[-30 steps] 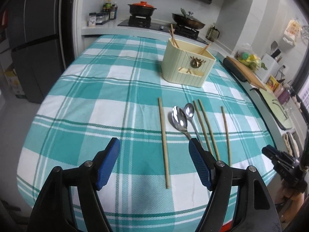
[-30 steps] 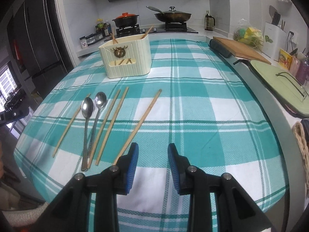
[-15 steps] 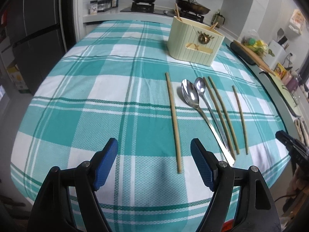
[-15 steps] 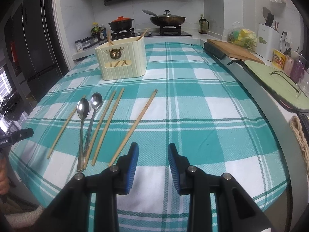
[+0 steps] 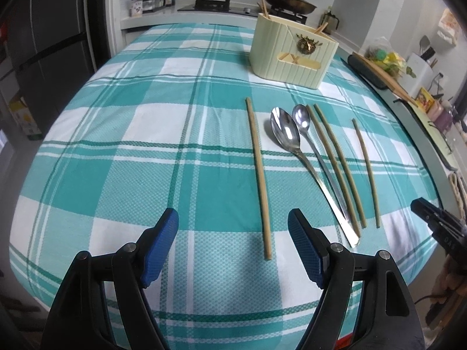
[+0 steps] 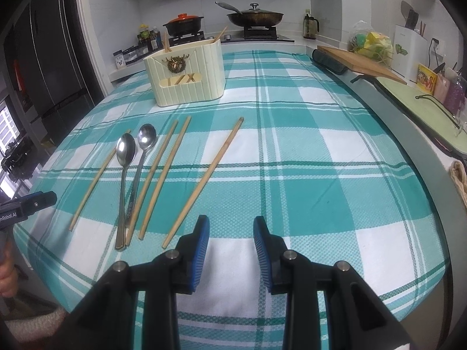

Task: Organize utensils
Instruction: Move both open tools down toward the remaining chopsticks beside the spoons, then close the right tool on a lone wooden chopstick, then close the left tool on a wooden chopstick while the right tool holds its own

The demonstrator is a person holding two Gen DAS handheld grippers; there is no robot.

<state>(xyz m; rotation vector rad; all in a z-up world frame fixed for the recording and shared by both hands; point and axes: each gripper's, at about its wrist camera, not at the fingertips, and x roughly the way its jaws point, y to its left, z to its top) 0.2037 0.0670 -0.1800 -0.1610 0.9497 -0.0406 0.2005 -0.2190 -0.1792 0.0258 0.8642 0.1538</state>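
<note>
Two steel spoons [image 5: 287, 135] [image 6: 125, 153] and several wooden chopsticks [image 5: 258, 172] [image 6: 204, 180] lie side by side on the teal checked tablecloth [image 5: 146, 134]. A cream utensil holder [image 5: 292, 49] [image 6: 186, 77] stands behind them with chopsticks sticking out. My left gripper [image 5: 233, 248] is open and empty, above the cloth near the front edge, with the leftmost chopstick's near end between its fingers. My right gripper [image 6: 230, 248] is open and empty, just right of the rightmost chopstick's near end.
A stove with a red-lidded pot [image 6: 182, 23] and a lidded wok [image 6: 255, 17] is behind the table. A cutting board [image 6: 359, 64] and a green tray [image 6: 423, 116] line the right counter. A dark fridge [image 5: 49, 43] stands at the left.
Both grippers have moved forward towards the utensils. The left gripper has lowered and come closer to the leftmost chopstick. The right gripper's fingers have opened slightly wider.
</note>
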